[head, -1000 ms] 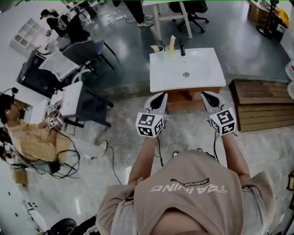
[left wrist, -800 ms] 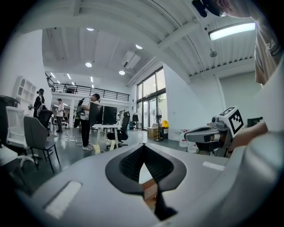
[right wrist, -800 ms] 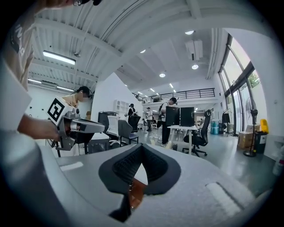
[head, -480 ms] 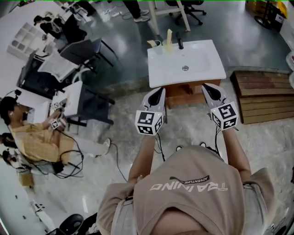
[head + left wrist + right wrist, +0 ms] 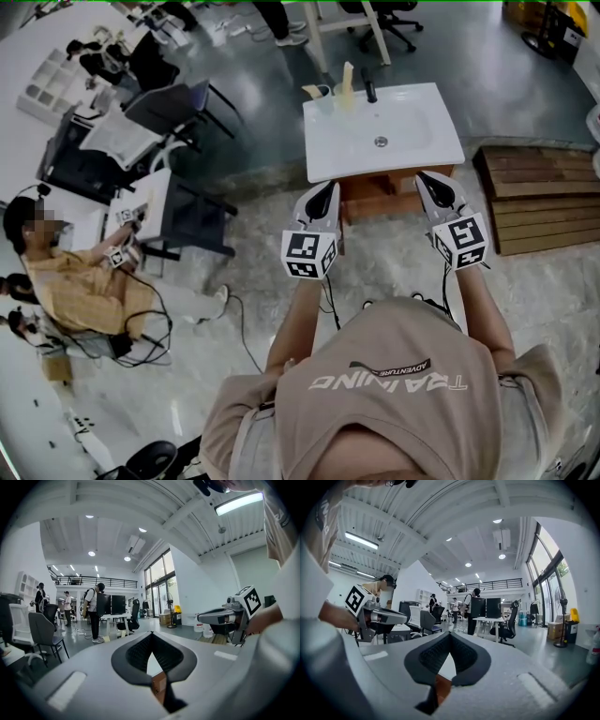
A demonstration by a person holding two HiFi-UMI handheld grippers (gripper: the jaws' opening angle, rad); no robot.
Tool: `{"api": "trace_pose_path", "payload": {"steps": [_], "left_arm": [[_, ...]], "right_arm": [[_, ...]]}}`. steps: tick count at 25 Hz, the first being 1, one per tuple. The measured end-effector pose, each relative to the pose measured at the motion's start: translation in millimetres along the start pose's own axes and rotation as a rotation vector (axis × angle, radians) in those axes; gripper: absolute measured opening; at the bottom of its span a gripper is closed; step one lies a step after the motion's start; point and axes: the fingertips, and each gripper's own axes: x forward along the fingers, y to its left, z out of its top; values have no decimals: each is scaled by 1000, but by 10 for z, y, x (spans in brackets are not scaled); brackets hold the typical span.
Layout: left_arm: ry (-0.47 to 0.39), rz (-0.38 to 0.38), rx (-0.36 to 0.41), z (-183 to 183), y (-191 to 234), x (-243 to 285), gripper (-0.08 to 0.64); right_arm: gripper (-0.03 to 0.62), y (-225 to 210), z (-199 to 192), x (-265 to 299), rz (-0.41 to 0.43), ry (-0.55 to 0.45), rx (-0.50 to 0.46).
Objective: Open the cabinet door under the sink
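A person stands facing a white sink set on a wooden cabinet, both arms stretched forward and nearly parallel. The left forearm and right forearm reach out from beige sleeves. The left gripper and right gripper are held level, side by side and well apart, noses aimed at the cabinet front just under the sink's near edge. Neither touches it.

The left gripper's jaws stand closed tip to tip with nothing between them. Only a sliver of white basin and brown cabinet shows through the slot behind the pads. The right gripper's jaws are likewise pressed together and empty, with the same wood visible below their meeting point. Each gripper appears in the other's view, held at about the same height.

The cabinet sits directly ahead of the person, below the sink. From above, only a narrow strip of its front shows, and the door cannot be made out. Stacked planks lie on the floor to its right. A seated person works at a desk far left.
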Motion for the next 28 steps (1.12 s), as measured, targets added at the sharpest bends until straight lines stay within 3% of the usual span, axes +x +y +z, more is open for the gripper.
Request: {"api": "trace_pose_path", "payload": {"steps": [20,28], "left_arm": [[40,-52,-47,-179,-137,28,17],[23,-103,-29,-45,-326,116,17]], "right_arm": [[0,-1,-187,-80,14,44,18],[0,-83,-82,-169,-3,28,12]]}}
